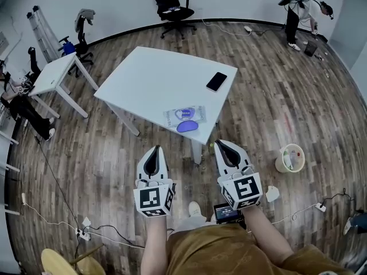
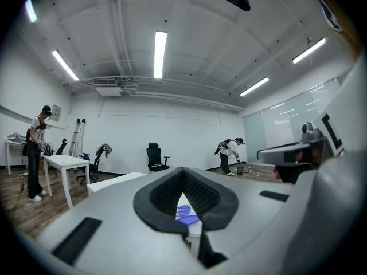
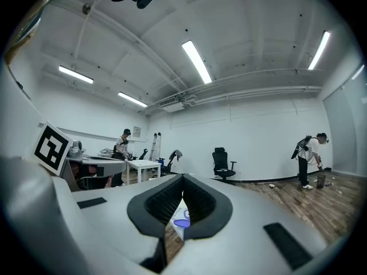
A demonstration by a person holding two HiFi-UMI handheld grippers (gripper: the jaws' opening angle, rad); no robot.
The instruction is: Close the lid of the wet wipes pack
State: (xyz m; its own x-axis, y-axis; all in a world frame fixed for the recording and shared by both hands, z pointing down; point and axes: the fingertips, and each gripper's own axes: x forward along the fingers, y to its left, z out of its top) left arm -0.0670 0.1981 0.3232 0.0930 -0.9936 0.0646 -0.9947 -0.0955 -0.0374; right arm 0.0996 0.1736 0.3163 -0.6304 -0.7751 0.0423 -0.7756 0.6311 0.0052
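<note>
The wet wipes pack [image 1: 184,116] lies flat near the front edge of the white table [image 1: 149,79]. Its blue oval lid [image 1: 187,126] is flipped open toward me. Both grippers hang in the air in front of the table, short of the pack and touching nothing. My left gripper [image 1: 153,151] is shut and empty. My right gripper [image 1: 221,145] is shut and empty too. In the left gripper view the pack [image 2: 183,213] shows through the gap below the joined tips of the left gripper [image 2: 183,172]. The right gripper view shows the blue lid [image 3: 182,222] beneath the right gripper [image 3: 182,179].
A black phone [image 1: 217,81] lies on the table's far right. On the wooden floor stand a waste bin [image 1: 289,158] at right, a small white table [image 1: 54,73] at left and an office chair [image 1: 171,7] behind. A person [image 1: 301,13] bends at the far right. Cables run along the floor.
</note>
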